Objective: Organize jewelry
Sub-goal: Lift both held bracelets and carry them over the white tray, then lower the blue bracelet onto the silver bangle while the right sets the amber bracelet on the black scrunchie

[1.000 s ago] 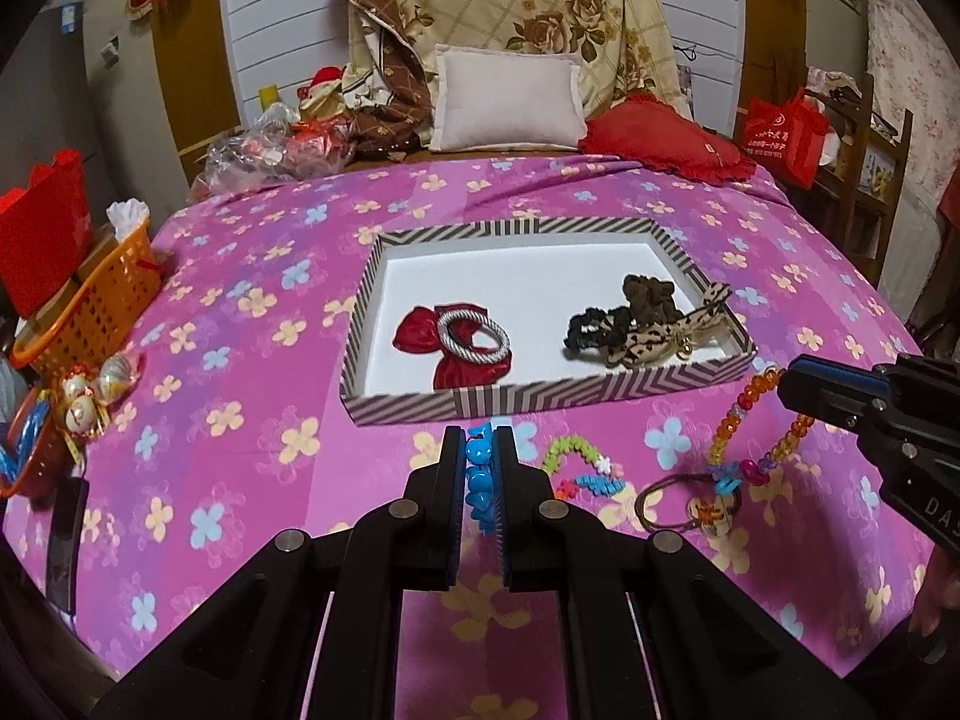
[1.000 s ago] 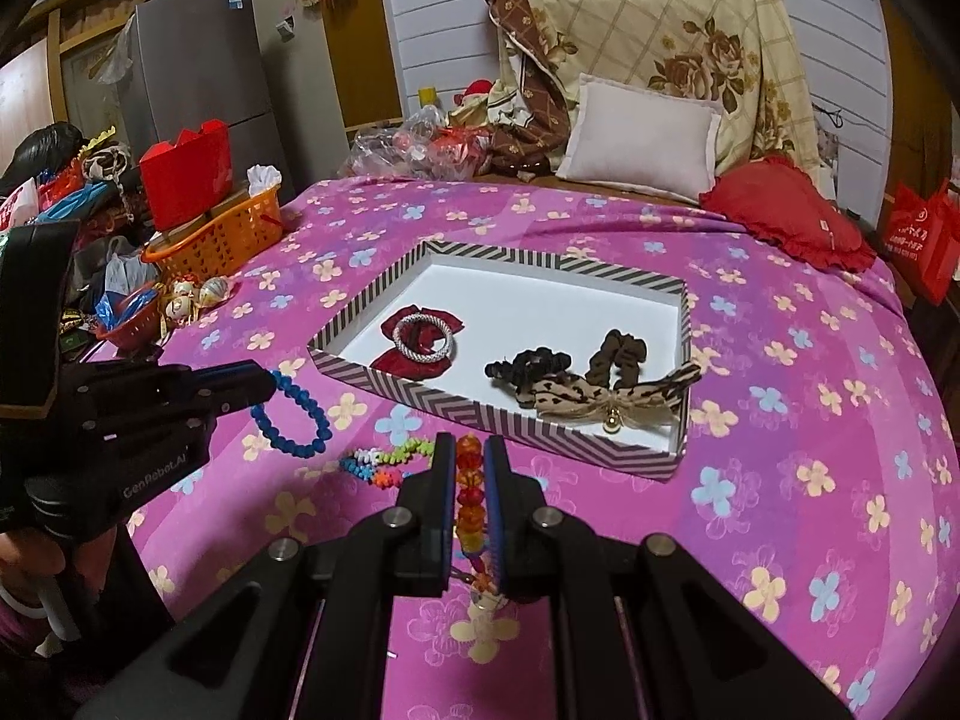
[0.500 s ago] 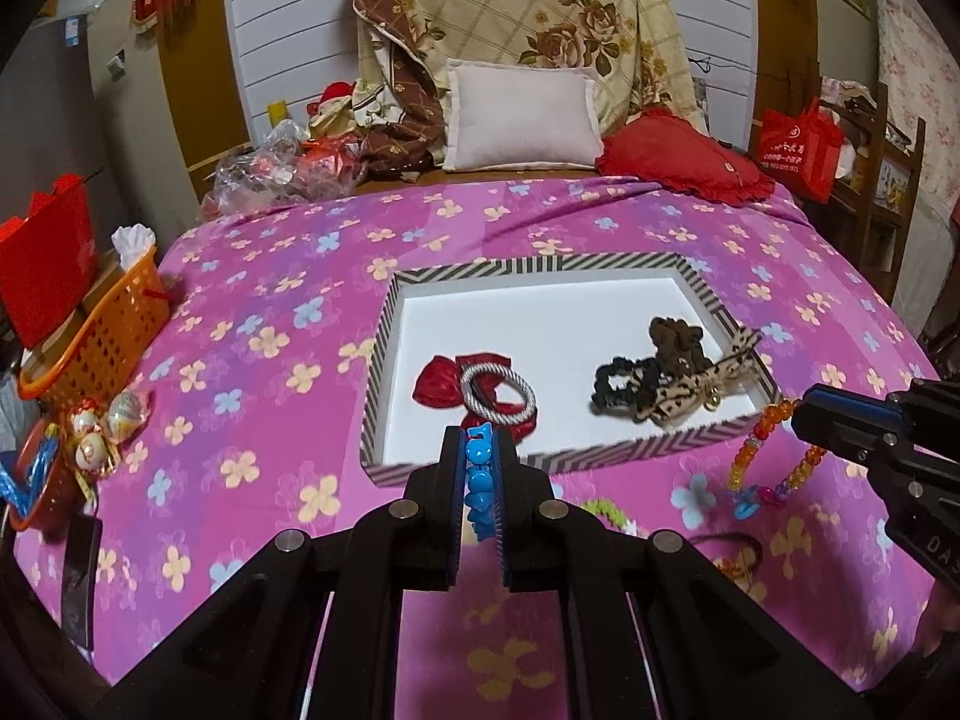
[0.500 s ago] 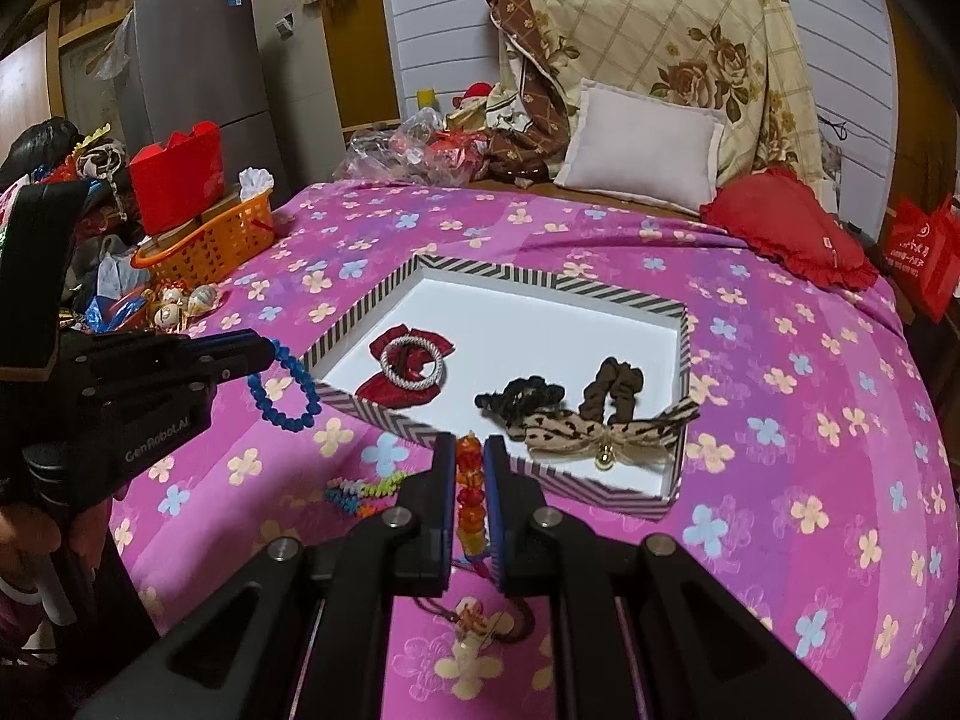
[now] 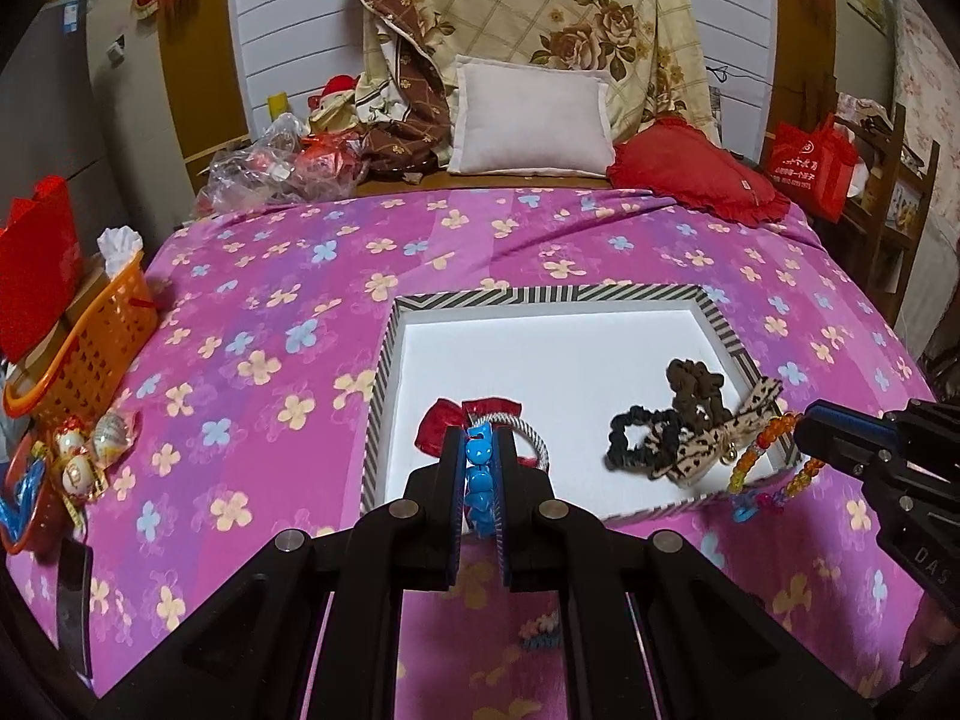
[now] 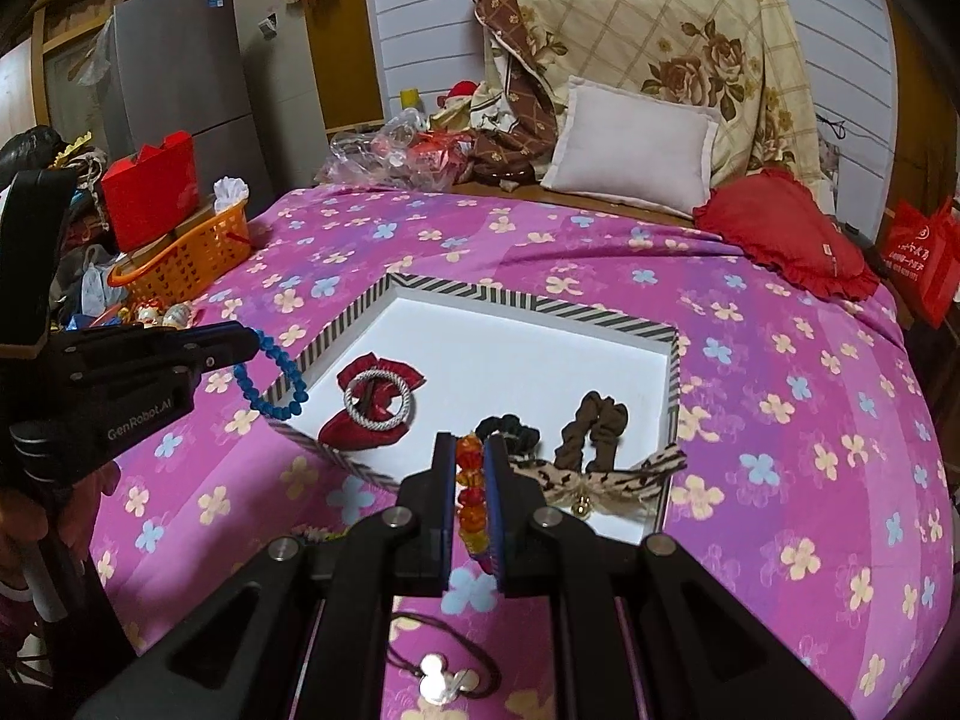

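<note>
Left wrist view: blue bead bracelet [image 5: 479, 480] clamped in left hand-held gripper [image 5: 479, 462], orange bead bracelet [image 5: 762, 456] in right hand-held gripper [image 5: 807, 429] (both closed); each is best released low inside striped-rim white tray [image 5: 378, 396].

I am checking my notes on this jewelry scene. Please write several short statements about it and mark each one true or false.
1. The left gripper holds a blue bead bracelet. True.
2. The right gripper is open and holds nothing. False: it is shut on an orange bead bracelet.
3. The striped tray holds a red bow. True.
4. The black scrunchie lies on the bedspread outside the tray. False: it lies inside the tray.
</note>
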`<state>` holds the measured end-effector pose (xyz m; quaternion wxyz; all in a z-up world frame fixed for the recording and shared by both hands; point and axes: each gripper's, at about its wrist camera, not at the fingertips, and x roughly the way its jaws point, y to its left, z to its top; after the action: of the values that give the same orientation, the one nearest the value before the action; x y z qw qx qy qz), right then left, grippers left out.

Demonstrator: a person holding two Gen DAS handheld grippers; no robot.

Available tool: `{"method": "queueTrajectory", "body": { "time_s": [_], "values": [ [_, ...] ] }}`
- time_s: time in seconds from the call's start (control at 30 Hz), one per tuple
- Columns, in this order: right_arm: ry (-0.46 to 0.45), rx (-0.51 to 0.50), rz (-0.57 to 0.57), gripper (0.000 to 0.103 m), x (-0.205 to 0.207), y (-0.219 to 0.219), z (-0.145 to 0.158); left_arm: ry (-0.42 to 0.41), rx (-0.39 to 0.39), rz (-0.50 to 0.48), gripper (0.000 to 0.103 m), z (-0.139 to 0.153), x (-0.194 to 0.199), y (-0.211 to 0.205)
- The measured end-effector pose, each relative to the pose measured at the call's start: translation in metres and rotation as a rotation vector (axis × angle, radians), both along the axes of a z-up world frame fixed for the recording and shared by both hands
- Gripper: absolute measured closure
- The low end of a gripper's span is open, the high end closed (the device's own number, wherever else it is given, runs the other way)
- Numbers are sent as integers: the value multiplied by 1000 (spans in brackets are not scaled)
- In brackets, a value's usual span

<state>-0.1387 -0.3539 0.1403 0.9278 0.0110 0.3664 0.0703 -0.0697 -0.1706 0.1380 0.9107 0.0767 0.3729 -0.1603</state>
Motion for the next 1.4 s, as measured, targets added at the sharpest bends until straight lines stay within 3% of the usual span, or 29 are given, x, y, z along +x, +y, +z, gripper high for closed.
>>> {"method": "queueTrajectory", "body": {
  "time_s": [0.4, 0.67, 0.97, 1.2, 1.3, 1.37, 1.4],
  "values": [
    [26, 67, 6, 94, 52, 2, -12, 81, -51, 0, 103, -18, 40, -19],
    [110, 134, -50, 94, 88, -16, -58, 169, -47, 18, 103, -56, 69, -27],
    [169, 120, -140, 94, 101, -45, -97, 215, 3, 59, 103, -91, 84, -21],
    [192, 37, -138, 93, 98, -38, -105, 179, 47, 68, 103, -97, 80, -26],
    [189, 15, -141, 85, 94, -34, -103, 179, 49, 75, 95, -97, 80, -25],
    [182, 25, -142, 72, 91, -34, -101, 177, 27, 79, 87, -95, 79, -21],
    [173, 25, -147, 60, 88, -34, -99, 174, 21, 82, 86, -94, 78, -20]
  ]
}}
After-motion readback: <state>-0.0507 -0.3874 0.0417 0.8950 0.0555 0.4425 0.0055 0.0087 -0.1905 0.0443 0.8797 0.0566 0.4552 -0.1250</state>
